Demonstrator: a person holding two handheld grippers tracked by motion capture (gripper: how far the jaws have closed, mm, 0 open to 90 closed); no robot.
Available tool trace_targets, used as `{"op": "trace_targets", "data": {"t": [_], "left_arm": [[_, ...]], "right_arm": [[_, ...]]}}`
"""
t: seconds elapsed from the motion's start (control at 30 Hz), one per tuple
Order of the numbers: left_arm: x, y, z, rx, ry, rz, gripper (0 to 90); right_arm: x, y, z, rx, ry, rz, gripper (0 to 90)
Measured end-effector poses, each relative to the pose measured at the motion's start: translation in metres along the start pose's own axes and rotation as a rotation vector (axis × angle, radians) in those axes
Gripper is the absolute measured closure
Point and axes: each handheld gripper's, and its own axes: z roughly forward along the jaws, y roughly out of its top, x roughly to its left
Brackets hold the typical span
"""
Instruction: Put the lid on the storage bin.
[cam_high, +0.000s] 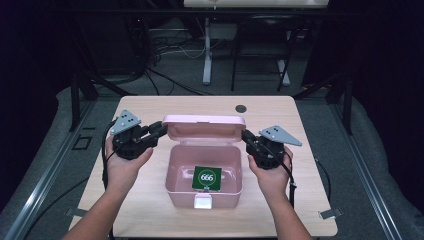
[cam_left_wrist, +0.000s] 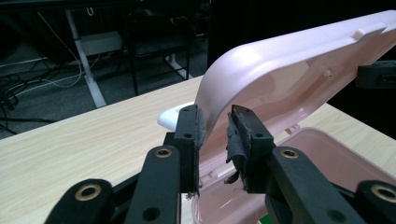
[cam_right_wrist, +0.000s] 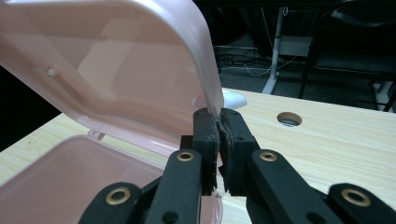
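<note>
A pink plastic box (cam_high: 172, 170) stands at the middle of the table with its lid (cam_high: 204, 127) raised. A green card marked 666 (cam_high: 206, 177) lies on its floor. My right gripper (cam_high: 246, 135) is at the lid's right edge. In the right gripper view it (cam_right_wrist: 219, 123) is shut on the lid's rim (cam_right_wrist: 116, 60). My left gripper (cam_high: 161, 129) is at the lid's left corner. In the left gripper view its jaws (cam_left_wrist: 215, 126) straddle the lid's edge (cam_left_wrist: 289, 65); one pad touches it and the other stands a little off.
The box has a white latch (cam_high: 202, 202) on its front wall. A round cable hole (cam_high: 241, 108) sits in the tabletop behind the box. A white rounded part (cam_left_wrist: 170, 119) shows behind the lid. Desk legs and cables lie on the floor beyond the table.
</note>
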Motion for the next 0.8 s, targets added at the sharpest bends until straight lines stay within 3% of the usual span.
{"op": "trace_targets", "data": {"t": [0.3,0.8], "left_arm": [[-0.001,0.0013,0.0003,-0.001,-0.001,-0.002,78.8],[-0.0008,0.0023,0.0008,0.001,-0.002,-0.006,78.7]], "right_arm": [[-0.0042,-0.0013,-0.0008,0.002,0.025,0.026,85.0],[-0.0067,-0.0021,-0.0071,0.013,0.032,0.023,81.5]]}}
